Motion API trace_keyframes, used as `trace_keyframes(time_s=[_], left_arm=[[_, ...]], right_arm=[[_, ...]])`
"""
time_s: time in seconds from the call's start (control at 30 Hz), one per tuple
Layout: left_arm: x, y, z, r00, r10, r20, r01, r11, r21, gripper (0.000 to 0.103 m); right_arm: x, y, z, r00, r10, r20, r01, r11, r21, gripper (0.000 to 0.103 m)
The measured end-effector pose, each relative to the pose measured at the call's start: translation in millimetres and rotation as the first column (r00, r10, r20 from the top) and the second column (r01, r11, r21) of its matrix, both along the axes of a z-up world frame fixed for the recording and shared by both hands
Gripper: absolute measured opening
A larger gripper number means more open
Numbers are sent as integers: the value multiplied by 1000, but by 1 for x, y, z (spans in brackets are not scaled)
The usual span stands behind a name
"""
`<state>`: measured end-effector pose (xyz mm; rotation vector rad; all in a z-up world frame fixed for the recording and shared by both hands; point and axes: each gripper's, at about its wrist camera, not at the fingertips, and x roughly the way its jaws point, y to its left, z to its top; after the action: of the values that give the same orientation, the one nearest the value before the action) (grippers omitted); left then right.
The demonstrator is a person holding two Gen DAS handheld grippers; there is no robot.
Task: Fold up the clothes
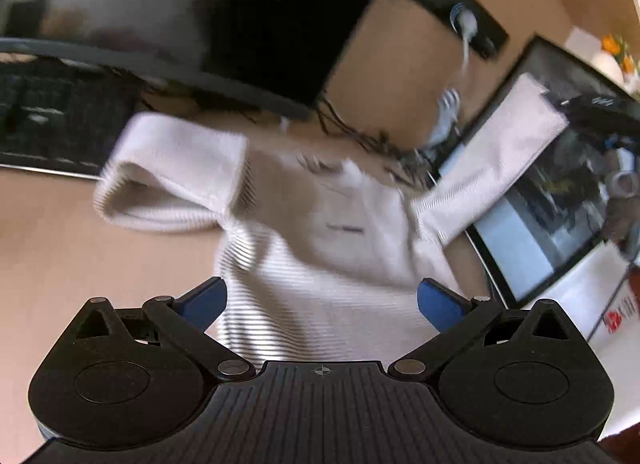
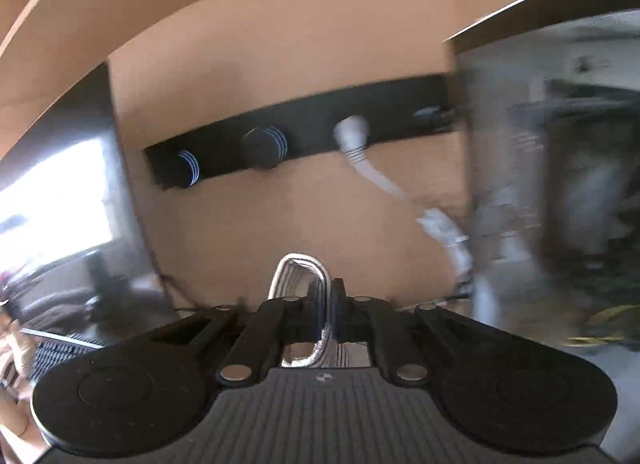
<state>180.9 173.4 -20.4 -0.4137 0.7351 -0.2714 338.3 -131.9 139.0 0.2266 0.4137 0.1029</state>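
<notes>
Right tool clenched on striped shirt fold, angled slightly down; left tool released above shirt.

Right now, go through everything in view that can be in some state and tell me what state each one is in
Left gripper: open, nothing between its blue fingers.
Right gripper: shut on a fold of the striped garment.
Striped garment: spread on the desk, one sleeve folded in, the other lying over a monitor.
Monitor: on.
White cable: plugged into the black strip.
</notes>
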Motion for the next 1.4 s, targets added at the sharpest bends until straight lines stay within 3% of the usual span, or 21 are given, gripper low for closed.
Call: trace_keyframes(time_s=[0.3, 0.43, 0.53, 0.6, 0.67, 0.7, 0.83, 1.0, 1.1, 1.23, 1.33, 1.4], left_arm=[[-35, 29, 5, 983, 184, -29, -183, 983, 22, 103], [-37, 29, 3, 978, 203, -46, -201, 979, 32, 103], [-34, 23, 1, 978, 198, -64, -195, 980, 48, 103], [-31, 19, -2, 978, 195, -78, -191, 980, 52, 103], [-30, 17, -3, 977, 192, -92, -188, 981, 54, 103], [-30, 16, -5, 977, 192, -97, -187, 981, 55, 103], [-29, 18, -9, 971, 207, -120, -202, 978, 56, 103], [-36, 24, -7, 964, 231, -133, -223, 972, 71, 103], [-44, 30, -5, 957, 256, -136, -246, 966, 82, 103], [-51, 36, -8, 945, 288, -158, -281, 958, 65, 103], [-50, 36, -11, 946, 274, -174, -269, 962, 55, 103], [-45, 34, -12, 950, 255, -178, -250, 967, 52, 103]], right_arm=[[64, 78, -42, 979, 192, -74, -192, 981, 1, 4], [75, 101, -59, 969, 229, -94, -232, 972, -22, 4], [80, 108, -67, 958, 269, -98, -268, 963, 16, 6], [80, 106, -69, 956, 278, -90, -276, 960, 41, 16], [78, 102, -71, 957, 279, -84, -275, 960, 59, 36], [78, 100, -75, 956, 277, -92, -273, 961, 53, 37], [79, 99, -93, 944, 295, -147, -288, 955, 73, 37], [76, 138, -142, 852, 441, -281, -355, 882, 309, 37], [82, 167, -175, 812, 465, -352, -296, 849, 438, 37], [90, 203, -197, 825, 449, -342, -297, 861, 414, 37], [90, 229, -192, 794, 518, -318, -393, 836, 384, 35], [84, 245, -179, 793, 533, -296, -456, 840, 292, 10]])
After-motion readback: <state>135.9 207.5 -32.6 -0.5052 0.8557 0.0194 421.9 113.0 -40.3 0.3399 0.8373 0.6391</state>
